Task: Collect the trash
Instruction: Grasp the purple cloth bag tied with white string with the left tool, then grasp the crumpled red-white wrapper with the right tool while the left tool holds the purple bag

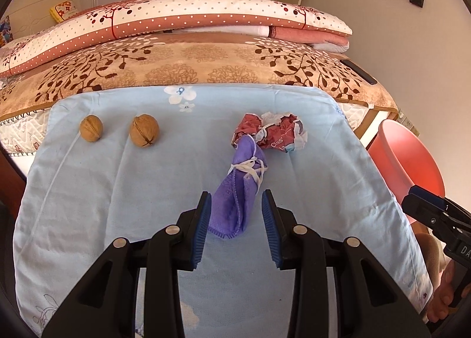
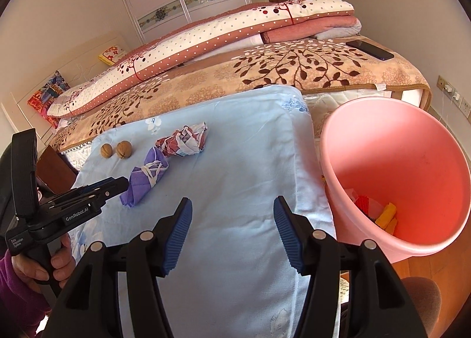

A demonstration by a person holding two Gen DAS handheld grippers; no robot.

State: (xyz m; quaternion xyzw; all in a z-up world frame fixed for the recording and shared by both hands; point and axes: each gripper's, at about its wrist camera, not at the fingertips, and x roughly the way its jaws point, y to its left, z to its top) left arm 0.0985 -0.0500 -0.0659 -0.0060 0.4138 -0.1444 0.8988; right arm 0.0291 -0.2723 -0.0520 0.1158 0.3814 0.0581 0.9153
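A rolled purple face mask (image 1: 238, 190) tied with its white straps lies on the light blue cloth (image 1: 117, 190). My left gripper (image 1: 237, 194) is open and straddles the mask's near end; the right pad stands clear of it. Just behind the mask sits a crumpled red and white wrapper (image 1: 273, 132). The right wrist view shows the mask (image 2: 147, 179), the wrapper (image 2: 185, 140) and the left gripper (image 2: 123, 183) at its left. My right gripper (image 2: 232, 220) is open over bare cloth with nothing between its fingers. It stands beside the pink bin (image 2: 412, 146).
Two walnuts (image 1: 91, 128) (image 1: 144, 134) rest on the cloth left of the trash. The bin holds yellow and red scraps (image 2: 385, 214). Folded quilts (image 1: 176, 23) are stacked on the bed behind, with a dark phone (image 2: 369, 49) at its right edge. A hand (image 2: 44, 267) holds the left gripper.
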